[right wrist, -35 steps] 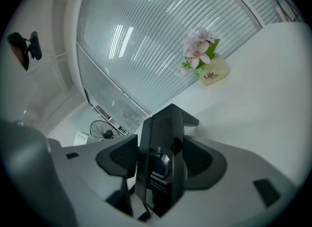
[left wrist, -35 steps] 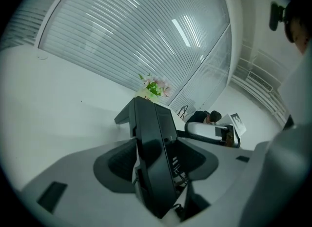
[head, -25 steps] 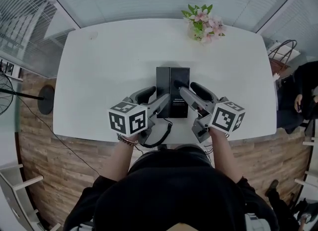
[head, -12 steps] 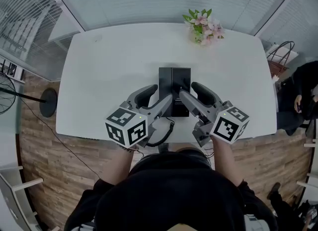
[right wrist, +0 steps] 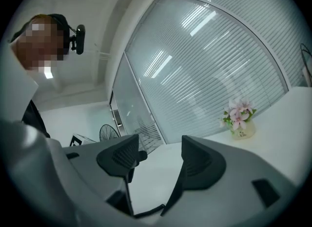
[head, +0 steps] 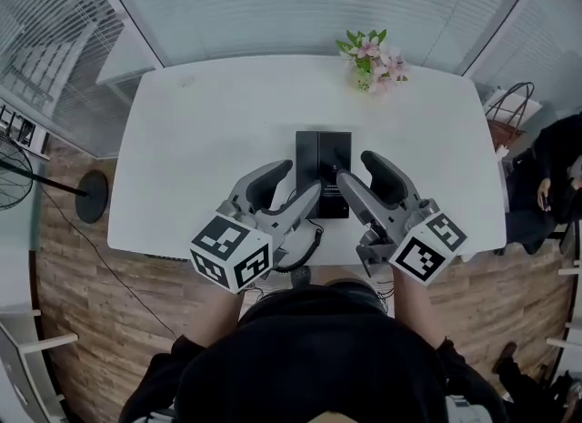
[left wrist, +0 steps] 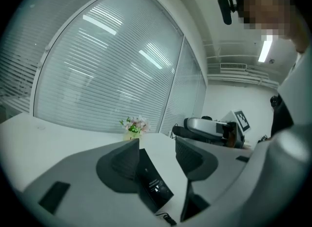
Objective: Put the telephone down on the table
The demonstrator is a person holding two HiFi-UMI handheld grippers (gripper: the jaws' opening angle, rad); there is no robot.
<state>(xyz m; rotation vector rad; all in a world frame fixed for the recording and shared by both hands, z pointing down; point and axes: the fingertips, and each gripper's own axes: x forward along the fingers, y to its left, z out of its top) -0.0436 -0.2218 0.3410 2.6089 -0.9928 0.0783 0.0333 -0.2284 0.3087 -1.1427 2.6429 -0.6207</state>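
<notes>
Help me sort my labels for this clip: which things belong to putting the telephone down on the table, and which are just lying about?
Job in hand: telephone, its cord, table, left gripper and right gripper, both with fingers apart.

Lying about: flowers, fan on the floor.

left gripper point(head: 300, 178) and right gripper point(head: 356, 166) were held side by side, tips angled inward, jaws of both apart
</notes>
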